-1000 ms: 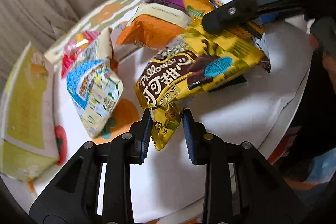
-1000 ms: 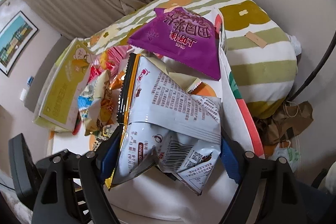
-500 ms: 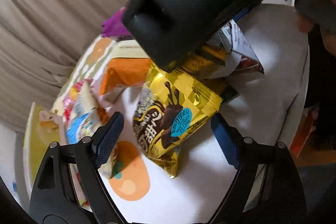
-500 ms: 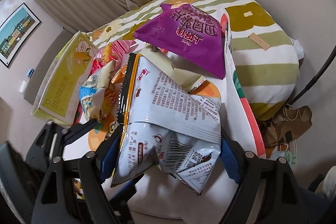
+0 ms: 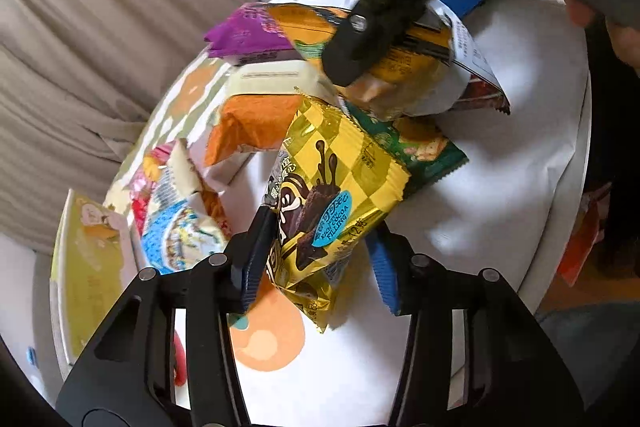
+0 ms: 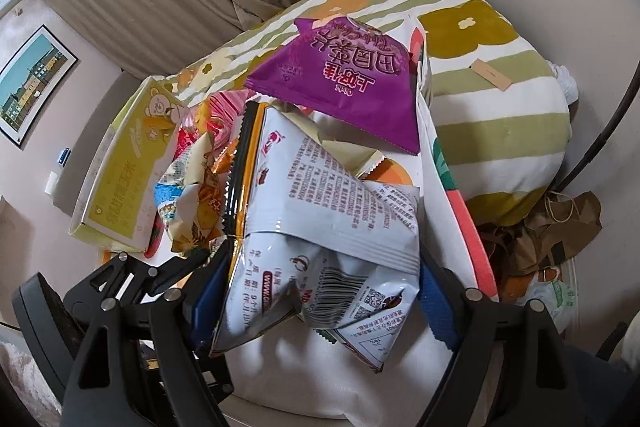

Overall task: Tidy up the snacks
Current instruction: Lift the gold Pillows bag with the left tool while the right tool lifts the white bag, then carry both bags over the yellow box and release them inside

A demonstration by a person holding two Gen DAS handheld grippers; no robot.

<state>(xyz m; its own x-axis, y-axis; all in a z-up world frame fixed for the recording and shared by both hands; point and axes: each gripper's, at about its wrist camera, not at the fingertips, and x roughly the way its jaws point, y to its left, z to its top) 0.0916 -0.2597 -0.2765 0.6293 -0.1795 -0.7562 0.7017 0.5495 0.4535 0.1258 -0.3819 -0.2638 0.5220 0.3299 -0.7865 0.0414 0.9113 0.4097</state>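
My left gripper [image 5: 320, 267] stands open around the lower end of a gold chocolate snack pack [image 5: 332, 199], which lies on the white round table [image 5: 500, 195]; the pads do not clamp it. My right gripper [image 6: 316, 291] is shut on a silver-white snack bag [image 6: 320, 227] and holds it above the table; it also shows in the left wrist view [image 5: 404, 39] with that bag [image 5: 464, 59]. A purple bag [image 6: 344, 75] lies behind. A green bag [image 5: 424, 151] lies under the gold pack.
An orange bag [image 5: 252, 123], a blue-white bag [image 5: 180, 235] and a red-pink bag [image 5: 148, 179] lie at the left. A yellow box [image 6: 128, 163] stands at the table's left edge. A flowered striped cushion [image 6: 492, 75] lies behind. Brown paper bags [image 6: 552, 231] are on the floor.
My left gripper opened from a near-shut pinch on the gold pack's corner, moved in, and now straddles the pack. My right gripper kept hold of the silver bag.
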